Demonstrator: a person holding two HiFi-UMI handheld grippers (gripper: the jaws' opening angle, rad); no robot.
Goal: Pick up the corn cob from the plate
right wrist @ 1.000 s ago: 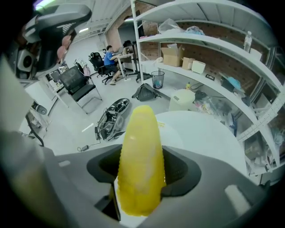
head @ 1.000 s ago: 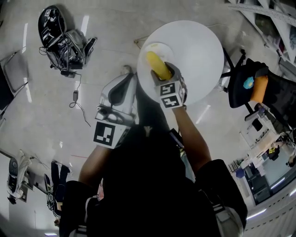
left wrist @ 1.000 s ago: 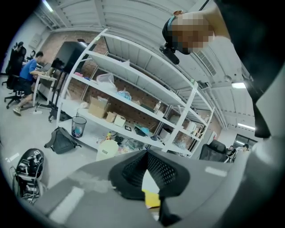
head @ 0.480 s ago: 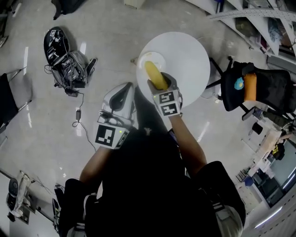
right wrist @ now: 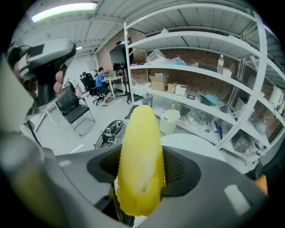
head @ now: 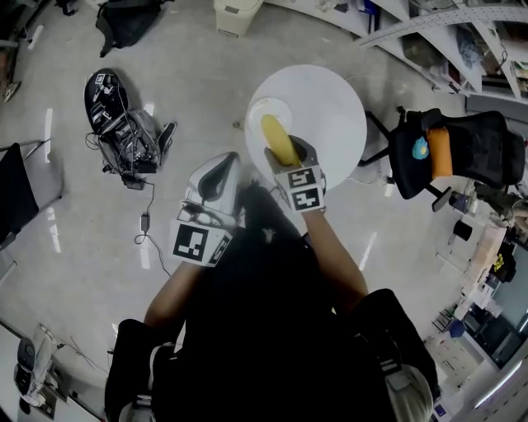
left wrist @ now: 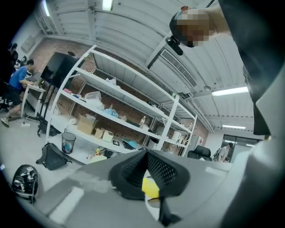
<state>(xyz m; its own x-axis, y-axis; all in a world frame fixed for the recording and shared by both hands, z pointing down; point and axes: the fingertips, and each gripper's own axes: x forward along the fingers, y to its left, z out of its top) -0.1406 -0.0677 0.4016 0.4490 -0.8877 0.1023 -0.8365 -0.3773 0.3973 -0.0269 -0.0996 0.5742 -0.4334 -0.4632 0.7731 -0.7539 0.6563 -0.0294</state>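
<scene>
My right gripper (head: pixel 285 148) is shut on the yellow corn cob (head: pixel 279 138), which points away from me. The cob hangs in the air above a small white plate (head: pixel 262 105) on the round white table (head: pixel 330 107). In the right gripper view the corn cob (right wrist: pixel 140 160) fills the gap between the black mesh pads (right wrist: pixel 176 171), and the right gripper (right wrist: pixel 141 176) points steeply down. My left gripper (head: pixel 229 161) hovers just left of the table edge, its tips together and nothing in it. In the left gripper view its pads (left wrist: pixel 162 167) meet in a ridge, and a bit of the corn cob (left wrist: pixel 150 187) shows past them.
A black office chair (head: pixel 450 152) with an orange and a blue item stands right of the table. A black bag with gear (head: pixel 120 119) and a cable (head: pixel 147 218) lie on the floor at left. White shelving (right wrist: pixel 200 58) lines the far wall, with a bin (head: pixel 235 12).
Both grippers have risen, and the corn cob has gone up with the right one, away from the plate. The table looks smaller and farther below.
</scene>
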